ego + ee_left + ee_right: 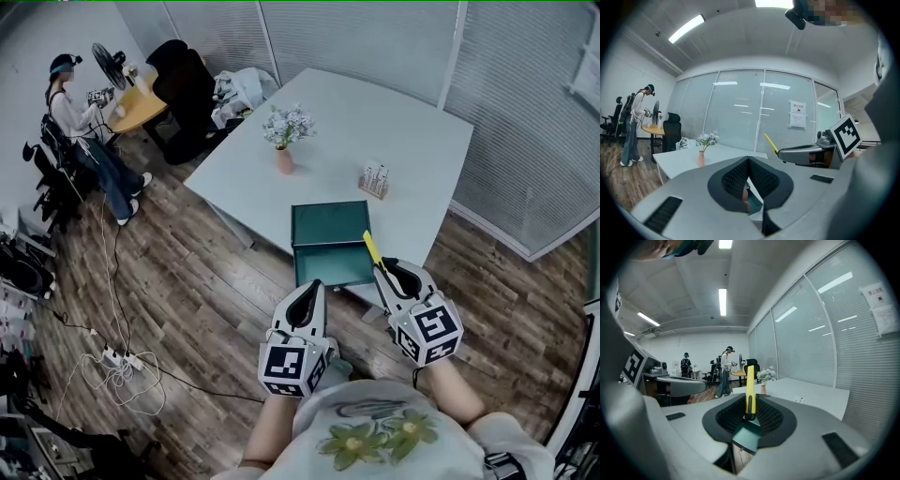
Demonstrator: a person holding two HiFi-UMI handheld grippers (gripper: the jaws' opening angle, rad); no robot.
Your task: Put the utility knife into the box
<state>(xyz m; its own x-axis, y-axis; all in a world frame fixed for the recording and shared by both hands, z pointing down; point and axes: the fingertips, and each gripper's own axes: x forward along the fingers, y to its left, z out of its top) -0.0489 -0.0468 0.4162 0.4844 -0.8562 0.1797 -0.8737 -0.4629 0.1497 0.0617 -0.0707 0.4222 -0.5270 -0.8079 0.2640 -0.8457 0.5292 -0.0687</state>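
Note:
A dark green open box [330, 242] lies near the front edge of the white table [403, 131]. My right gripper [382, 270] is shut on a yellow utility knife [371, 247], which sticks out forward over the box's right edge. In the right gripper view the knife [750, 387] stands upright between the pads, with the box [747, 437] below it. My left gripper [315, 289] hovers at the box's near left corner, shut and holding nothing. The left gripper view shows its jaws [749, 160] meeting at the tips and the knife [770, 143] to the right.
A small vase of flowers [284, 141] and a little rack of bottles [374, 180] stand farther back on the table. A person [80, 122] works at a desk at the far left. Cables and a power strip [122, 361] lie on the wooden floor.

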